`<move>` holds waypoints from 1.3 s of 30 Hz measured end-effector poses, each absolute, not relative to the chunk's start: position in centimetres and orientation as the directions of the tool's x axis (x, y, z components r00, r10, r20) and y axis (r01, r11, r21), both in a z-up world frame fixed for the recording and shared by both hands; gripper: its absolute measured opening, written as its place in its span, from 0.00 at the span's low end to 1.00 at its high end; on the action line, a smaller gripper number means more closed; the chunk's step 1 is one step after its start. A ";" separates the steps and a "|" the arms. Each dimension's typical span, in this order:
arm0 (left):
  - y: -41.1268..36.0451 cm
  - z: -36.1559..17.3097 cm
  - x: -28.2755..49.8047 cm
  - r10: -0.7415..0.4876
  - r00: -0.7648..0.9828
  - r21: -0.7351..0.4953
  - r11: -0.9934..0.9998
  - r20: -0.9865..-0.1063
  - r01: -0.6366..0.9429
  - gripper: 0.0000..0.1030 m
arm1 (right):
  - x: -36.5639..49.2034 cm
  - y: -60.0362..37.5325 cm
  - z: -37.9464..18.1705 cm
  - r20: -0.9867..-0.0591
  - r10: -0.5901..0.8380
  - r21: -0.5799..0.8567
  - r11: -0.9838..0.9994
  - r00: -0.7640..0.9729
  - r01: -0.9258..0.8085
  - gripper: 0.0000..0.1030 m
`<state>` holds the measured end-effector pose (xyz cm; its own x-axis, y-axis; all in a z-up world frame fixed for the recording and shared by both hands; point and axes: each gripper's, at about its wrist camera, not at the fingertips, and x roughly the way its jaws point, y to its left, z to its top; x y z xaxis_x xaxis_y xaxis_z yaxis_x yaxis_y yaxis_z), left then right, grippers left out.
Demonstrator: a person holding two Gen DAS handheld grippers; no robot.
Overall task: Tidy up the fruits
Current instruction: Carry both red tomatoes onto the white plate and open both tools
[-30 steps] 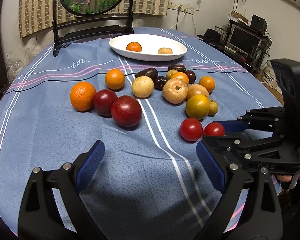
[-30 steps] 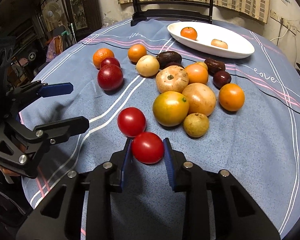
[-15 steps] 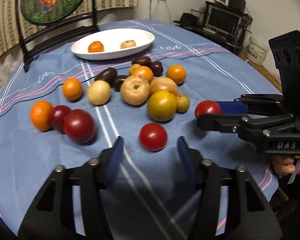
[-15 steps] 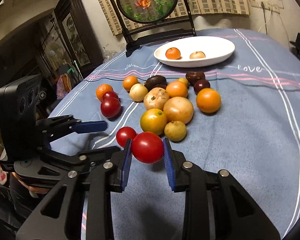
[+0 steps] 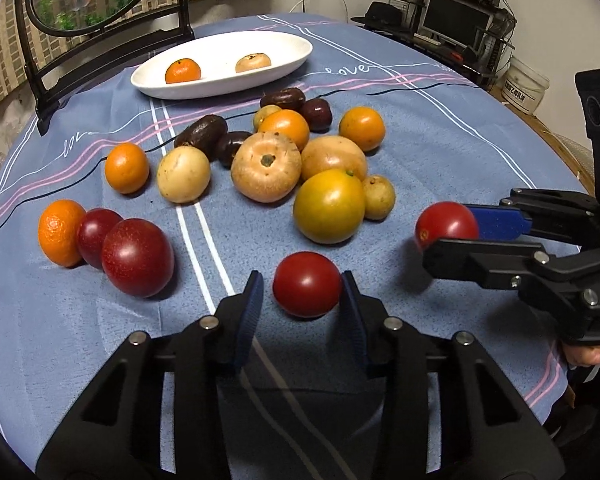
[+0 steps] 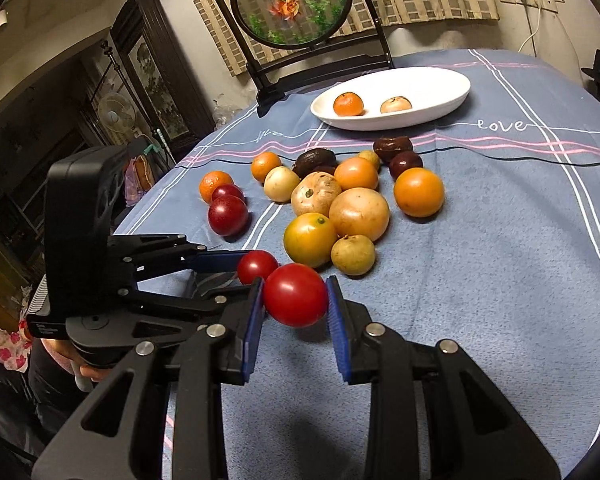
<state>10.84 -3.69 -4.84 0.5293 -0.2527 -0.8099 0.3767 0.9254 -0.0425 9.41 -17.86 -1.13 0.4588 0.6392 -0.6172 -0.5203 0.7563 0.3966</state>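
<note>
Two red tomatoes are being collected at once, one per hand. The right tongs (image 6: 295, 308) are clamped on a red tomato (image 6: 295, 295), both blue pads pressed against its sides and the fruit carried clear of the blue cloth of the worktop (image 6: 500, 300). The left tongs (image 5: 302, 312) are closing around the second tomato (image 5: 307, 284), which sits between the pads near the front edge of the cloth; the right pad looks to touch its skin, while a thin gap shows on the left, so I judge the grip not yet made.

The rest of the fruit lies in a loose cluster farther back, oranges, pale round fruits and dark ones (some touching each other), with the white oval dish (image 5: 220, 84) at the far side holding a small orange and a pale fruit.

Next, the left pads need to finish closing gently, since tomato skin bruises, then lift straight up. Both tomatoes probably go to the dish, passing over the cluster without knocking it.
</note>
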 end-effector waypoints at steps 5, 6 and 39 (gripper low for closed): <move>-4.0 -4.8 10.8 -0.251 0.531 -0.032 0.922 -0.810 0.386 0.33 | 9.5 -17.8 -1.2 -0.620 0.638 0.396 0.757 0.457 -0.520 0.30; -4.0 -4.8 10.8 -0.249 0.532 -0.030 0.922 -0.809 0.387 0.32 | 9.5 -17.8 -1.2 -0.620 0.638 0.395 0.757 0.457 -0.521 0.30; -2.0 -1.2 33.3 -0.169 0.600 -0.075 0.981 -0.782 0.178 0.32 | 33.0 -17.3 0.4 -0.600 0.410 0.312 0.911 0.687 -0.271 0.30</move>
<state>33.34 -1.96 -1.23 0.5999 -0.1687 -0.7821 0.1783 0.9811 -0.0749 32.95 -17.25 0.35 0.6865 0.4101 -0.6004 -0.2709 0.9106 0.3122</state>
